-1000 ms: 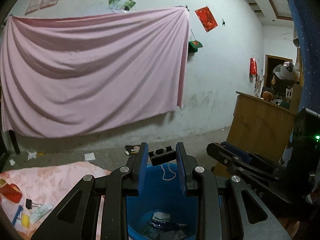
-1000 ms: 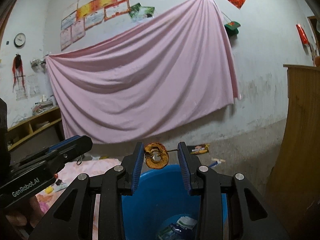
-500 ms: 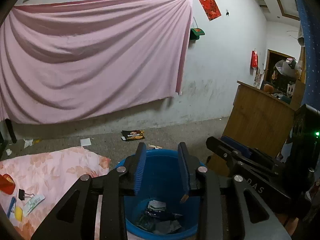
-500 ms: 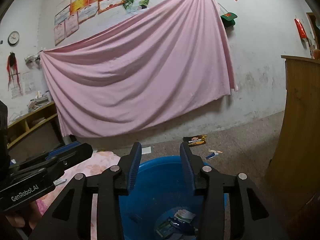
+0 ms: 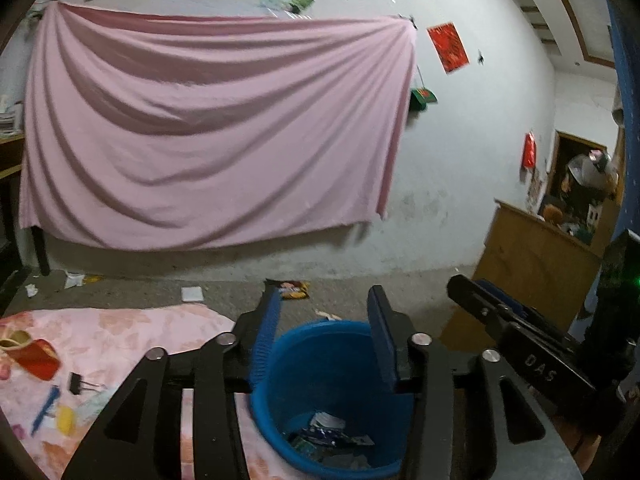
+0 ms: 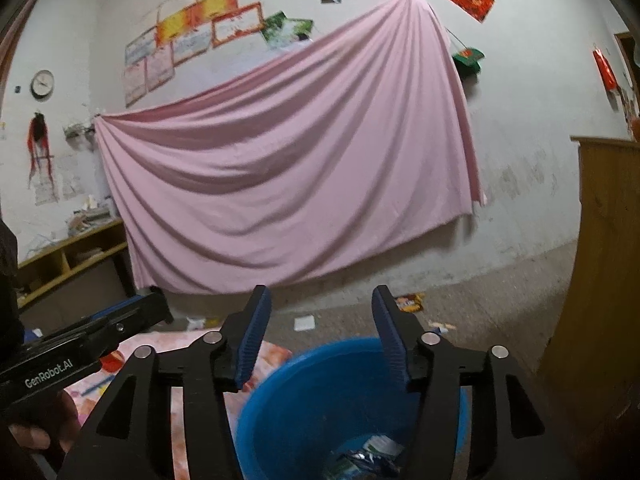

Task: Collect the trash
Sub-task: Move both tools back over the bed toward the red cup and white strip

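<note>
Both your left tool (image 5: 322, 312) and right tool (image 6: 320, 312) have just opened empty over the blue bucket (image 5: 320, 364), wrappers (image 5: 328, 436) already inside, while a clip (image 5: 82, 384), a red cup (image 5: 34, 358) and floor scraps (image 5: 294, 290) still wait.

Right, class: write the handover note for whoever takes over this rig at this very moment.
Left claw: open, nothing between its jaws, which have just been opening, above the blue bin.
Right claw: open and empty, jaws also just opening, over the same bin.
Done: some wrappers lie in the bin's bottom.
Left: on the floral cloth, a red item, binder clip, blue pen and yellow piece; on the floor, a snack packet and white paper.
</note>
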`<state>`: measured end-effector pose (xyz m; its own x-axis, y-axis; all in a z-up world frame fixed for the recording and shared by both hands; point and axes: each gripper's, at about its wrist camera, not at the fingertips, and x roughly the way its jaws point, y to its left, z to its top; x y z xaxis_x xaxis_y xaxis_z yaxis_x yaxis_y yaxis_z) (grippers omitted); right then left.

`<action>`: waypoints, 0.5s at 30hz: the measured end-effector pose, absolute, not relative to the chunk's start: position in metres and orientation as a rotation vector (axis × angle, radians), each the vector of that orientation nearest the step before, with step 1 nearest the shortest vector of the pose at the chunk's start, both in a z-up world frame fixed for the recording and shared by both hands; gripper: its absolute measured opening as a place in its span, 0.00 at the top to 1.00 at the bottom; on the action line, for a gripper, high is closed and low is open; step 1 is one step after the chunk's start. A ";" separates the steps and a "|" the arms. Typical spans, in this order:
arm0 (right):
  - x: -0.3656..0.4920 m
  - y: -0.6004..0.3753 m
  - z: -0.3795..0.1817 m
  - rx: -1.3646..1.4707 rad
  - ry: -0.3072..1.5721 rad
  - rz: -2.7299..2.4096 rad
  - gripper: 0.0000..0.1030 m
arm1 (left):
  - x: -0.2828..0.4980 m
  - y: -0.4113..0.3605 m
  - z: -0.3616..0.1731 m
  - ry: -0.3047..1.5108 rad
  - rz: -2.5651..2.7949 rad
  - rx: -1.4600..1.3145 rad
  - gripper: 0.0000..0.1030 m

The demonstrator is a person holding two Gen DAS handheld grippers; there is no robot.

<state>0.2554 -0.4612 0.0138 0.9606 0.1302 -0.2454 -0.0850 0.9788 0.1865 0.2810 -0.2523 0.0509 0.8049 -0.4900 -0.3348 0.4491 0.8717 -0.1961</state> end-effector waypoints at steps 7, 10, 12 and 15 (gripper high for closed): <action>0.249 -0.417 0.032 0.163 0.174 0.186 0.23 | 0.256 -0.182 0.075 0.278 -0.378 -0.132 0.39; 0.247 -0.392 0.040 0.152 0.125 0.218 0.12 | 0.243 -0.146 0.083 0.216 -0.317 -0.142 0.20; 0.244 -0.378 0.043 0.153 0.094 0.237 0.00 | 0.232 -0.119 0.087 0.167 -0.260 -0.151 0.03; 0.239 -0.357 0.046 0.161 0.046 0.276 0.00 | 0.220 -0.085 0.089 0.119 -0.200 -0.152 0.01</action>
